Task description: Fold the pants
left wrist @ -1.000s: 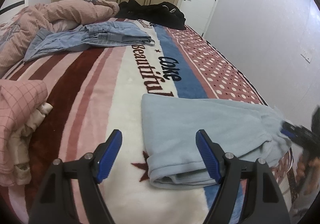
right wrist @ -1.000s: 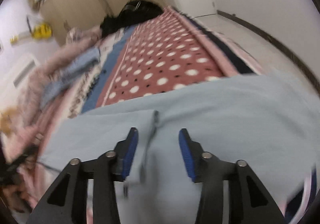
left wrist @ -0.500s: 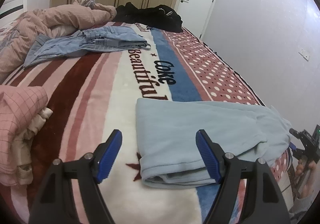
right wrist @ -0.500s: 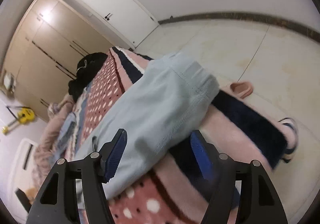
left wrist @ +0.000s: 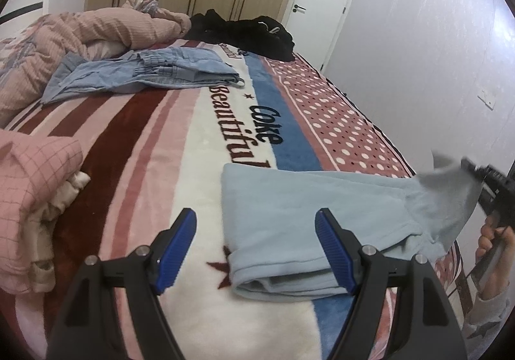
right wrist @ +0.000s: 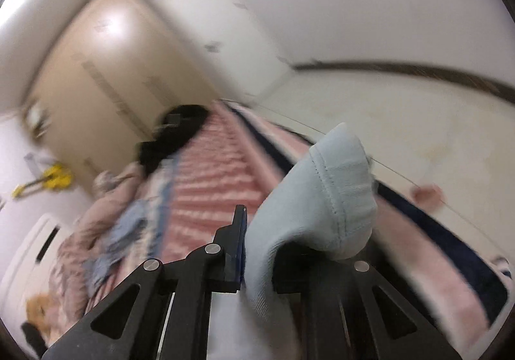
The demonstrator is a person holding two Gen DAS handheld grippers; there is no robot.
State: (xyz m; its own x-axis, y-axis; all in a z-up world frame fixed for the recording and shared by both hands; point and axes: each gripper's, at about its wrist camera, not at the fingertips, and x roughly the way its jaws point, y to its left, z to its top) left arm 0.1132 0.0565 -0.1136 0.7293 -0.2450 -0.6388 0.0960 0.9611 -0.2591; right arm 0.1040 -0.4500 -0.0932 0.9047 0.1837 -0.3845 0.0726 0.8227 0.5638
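Light blue pants lie folded lengthwise across the near end of the bed. My left gripper is open and empty, hovering over the near folded edge of the pants. My right gripper is shut on the waistband end of the pants and lifts it off the bed. In the left wrist view the right gripper is at the far right with that end raised.
A striped blanket covers the bed. Denim jeans, a black garment and a pink quilt lie at the far end. A pink checked garment lies at the left. The bed's right edge drops to the floor.
My right gripper was open beside the waistband end. It has closed on that end and raised it off the bed. The left gripper has barely moved.
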